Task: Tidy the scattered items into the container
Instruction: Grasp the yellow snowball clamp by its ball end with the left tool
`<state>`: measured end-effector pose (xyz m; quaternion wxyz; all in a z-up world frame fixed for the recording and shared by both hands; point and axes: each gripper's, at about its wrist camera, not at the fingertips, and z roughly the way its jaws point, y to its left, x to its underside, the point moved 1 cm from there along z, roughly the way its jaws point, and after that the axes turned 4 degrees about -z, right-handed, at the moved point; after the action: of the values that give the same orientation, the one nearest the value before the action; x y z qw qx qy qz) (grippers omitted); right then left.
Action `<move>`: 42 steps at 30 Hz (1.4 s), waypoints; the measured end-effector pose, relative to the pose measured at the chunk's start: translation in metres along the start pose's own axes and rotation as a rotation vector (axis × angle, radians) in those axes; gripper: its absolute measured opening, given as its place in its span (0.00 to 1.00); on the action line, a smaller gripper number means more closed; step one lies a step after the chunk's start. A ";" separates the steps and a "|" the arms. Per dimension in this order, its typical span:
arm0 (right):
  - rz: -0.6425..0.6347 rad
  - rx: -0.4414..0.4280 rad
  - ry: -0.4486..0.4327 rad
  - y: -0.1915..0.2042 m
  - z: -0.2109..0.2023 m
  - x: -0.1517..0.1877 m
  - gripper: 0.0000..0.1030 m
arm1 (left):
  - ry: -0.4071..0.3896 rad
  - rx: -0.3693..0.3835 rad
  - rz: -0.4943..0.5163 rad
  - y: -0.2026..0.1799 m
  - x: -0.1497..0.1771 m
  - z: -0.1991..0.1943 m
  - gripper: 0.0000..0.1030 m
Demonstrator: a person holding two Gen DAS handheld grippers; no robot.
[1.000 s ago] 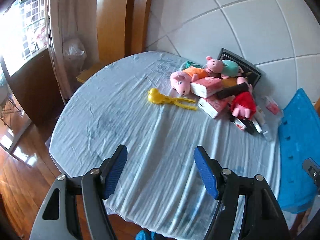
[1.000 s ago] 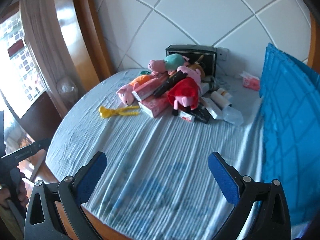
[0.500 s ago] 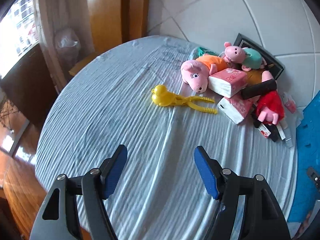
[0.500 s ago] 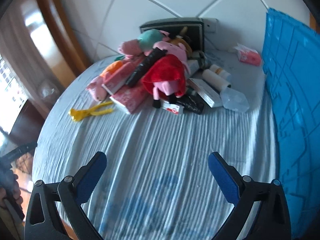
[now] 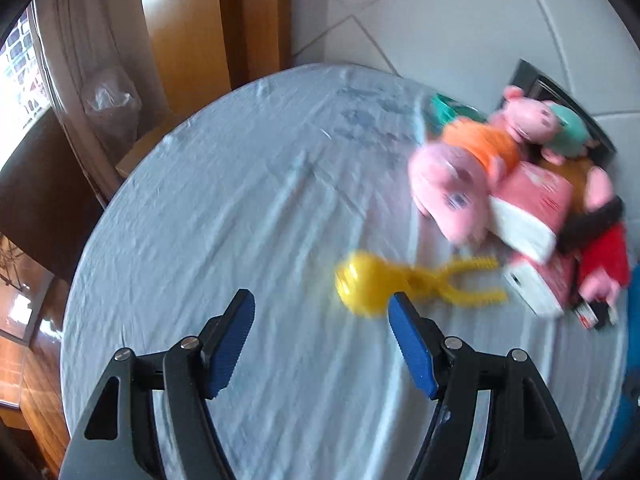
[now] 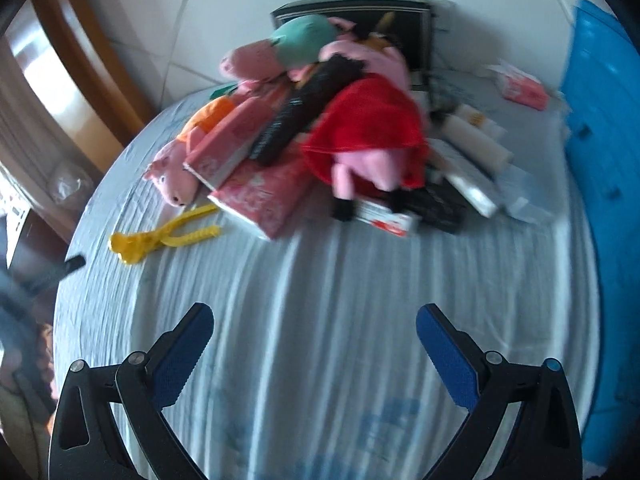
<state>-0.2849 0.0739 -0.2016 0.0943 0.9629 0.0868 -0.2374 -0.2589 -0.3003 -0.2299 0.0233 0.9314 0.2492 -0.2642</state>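
Observation:
A pile of items lies at the far side of the round table: pink pig plush toys (image 5: 452, 184) (image 6: 372, 140), pink boxes (image 5: 532, 208) (image 6: 260, 196), a black tube (image 6: 304, 116) and white bottles (image 6: 476, 140). A yellow plastic clamp toy (image 5: 376, 284) (image 6: 160, 236) lies alone in front of the pile. My left gripper (image 5: 322, 344) is open and empty, just short of the yellow toy. My right gripper (image 6: 316, 356) is open and empty over bare cloth, short of the pile. The blue container (image 6: 600, 140) stands at the right.
The table (image 5: 240, 200) has a light blue cloth. A black frame (image 6: 352, 12) leans on the tiled wall behind the pile. A pink packet (image 6: 520, 88) lies near the container. Wooden floor and a curtain are at the left, beyond the table edge.
Both grippers have moved forward over the table toward the pile. The yellow toy is now close to my left gripper's right finger. Both stay open.

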 end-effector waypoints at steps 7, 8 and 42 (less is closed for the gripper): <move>-0.039 -0.018 0.049 0.037 0.044 -0.029 1.00 | 0.060 -0.091 -0.006 0.016 -0.041 0.076 0.67; -0.041 -0.020 0.055 0.040 0.048 -0.030 1.00 | 0.093 -0.095 0.002 0.015 -0.040 0.088 0.67; 0.072 -0.001 0.022 -0.088 0.038 0.019 1.00 | 0.200 0.156 0.208 -0.122 0.134 0.023 0.51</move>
<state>-0.3040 0.1530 -0.2559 0.1024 0.9679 0.0532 -0.2232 -0.2295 -0.1365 -0.3070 -0.0466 0.9728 0.1314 -0.1849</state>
